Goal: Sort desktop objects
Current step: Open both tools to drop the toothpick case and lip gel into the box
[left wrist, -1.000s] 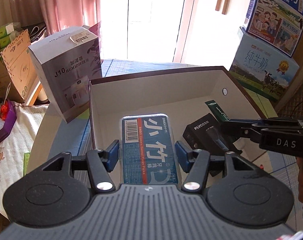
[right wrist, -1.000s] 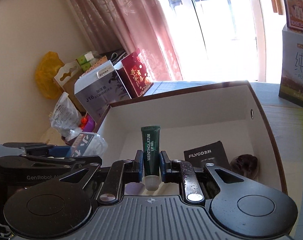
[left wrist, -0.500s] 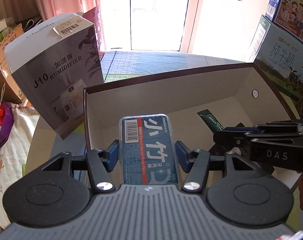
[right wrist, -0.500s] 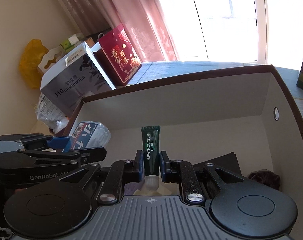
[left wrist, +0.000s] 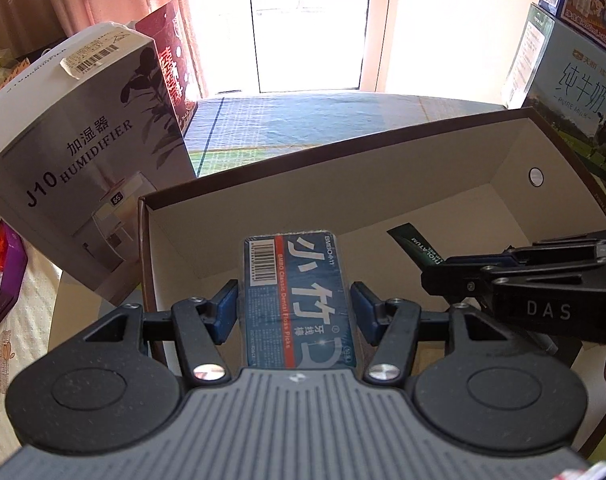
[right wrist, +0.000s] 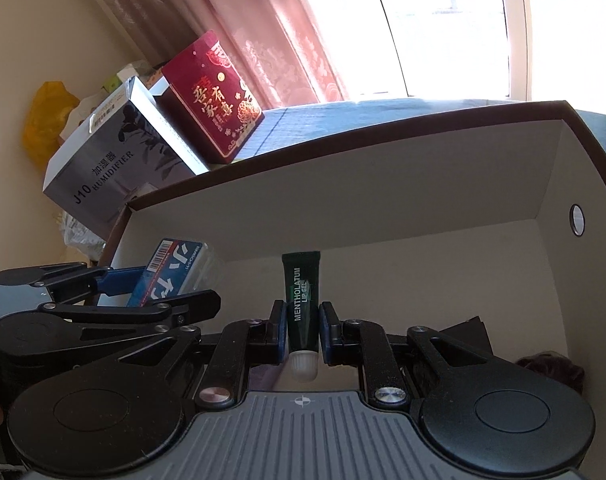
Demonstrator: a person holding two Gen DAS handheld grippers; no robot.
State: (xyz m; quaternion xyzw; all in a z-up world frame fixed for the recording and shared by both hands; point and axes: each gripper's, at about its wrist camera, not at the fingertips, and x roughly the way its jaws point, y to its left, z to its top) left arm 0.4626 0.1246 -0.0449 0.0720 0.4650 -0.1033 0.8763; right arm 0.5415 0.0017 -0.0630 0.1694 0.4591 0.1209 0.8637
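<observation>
Two grippers hang over one open cardboard box (left wrist: 367, 184), each with something clamped between its blue pads, and the coming move turns on where each load sits against the box's white floor below it. The left gripper (left wrist: 294, 306) is clenched on a flat floss pick case (left wrist: 299, 300); the case's long axis runs straight ahead along the fingers, pointing toward the far wall, and it sits above the near left corner of the box, just inside the left wall. The right gripper (right wrist: 301, 334) grasps a dark green lip gel tube (right wrist: 301, 300) the same way, white cap toward the camera and crimped end toward the far wall, over the middle of the floor. Both loads look clear of the floor, though how high cannot be told. In the left wrist view the right gripper reaches in level from the right, its tube slanting toward the far left, near the floss case but apart from it. A black booklet (right wrist: 469, 334) and a dark bundle (right wrist: 551, 368) already lie in the near right corner. A humidifier box (left wrist: 79, 168) and a red gift box (right wrist: 213, 96) stand outside, beyond the left wall. Letting go here would likely drop each item inside.
</observation>
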